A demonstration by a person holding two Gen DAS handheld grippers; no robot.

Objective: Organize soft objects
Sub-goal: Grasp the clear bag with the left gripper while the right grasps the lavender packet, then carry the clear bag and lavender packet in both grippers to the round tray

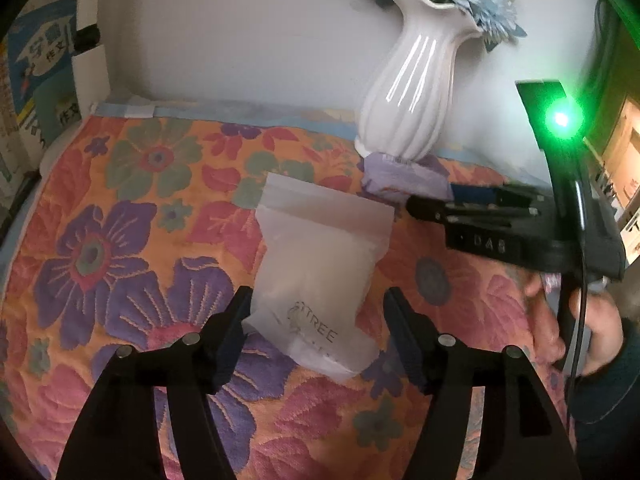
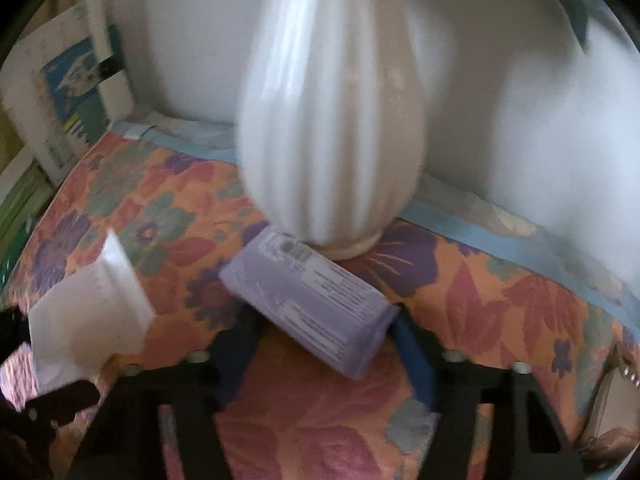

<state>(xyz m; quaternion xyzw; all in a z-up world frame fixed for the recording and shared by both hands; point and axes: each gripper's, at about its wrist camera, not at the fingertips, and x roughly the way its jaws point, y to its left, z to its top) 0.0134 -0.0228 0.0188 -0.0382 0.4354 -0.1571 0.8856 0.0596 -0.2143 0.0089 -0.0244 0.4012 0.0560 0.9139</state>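
Note:
A frosted white soft pouch (image 1: 320, 264) printed "TREE" lies on the floral cloth (image 1: 140, 208). My left gripper (image 1: 316, 320) is open, its fingers on either side of the pouch's near end. A purple soft pack (image 2: 312, 304) lies against the foot of the white vase (image 2: 332, 120). My right gripper (image 2: 324, 332) is open around the pack's near end; the picture is blurred. The pouch also shows at the left of the right wrist view (image 2: 92, 304). The right gripper shows in the left wrist view (image 1: 424, 204) at the purple pack (image 1: 404, 176).
The white ribbed vase (image 1: 408, 92) with blue flowers stands at the back by the wall. Books (image 1: 40, 68) stand at the left edge. A brown object (image 2: 612, 400) lies at the far right. A hand (image 1: 572, 320) holds the right gripper.

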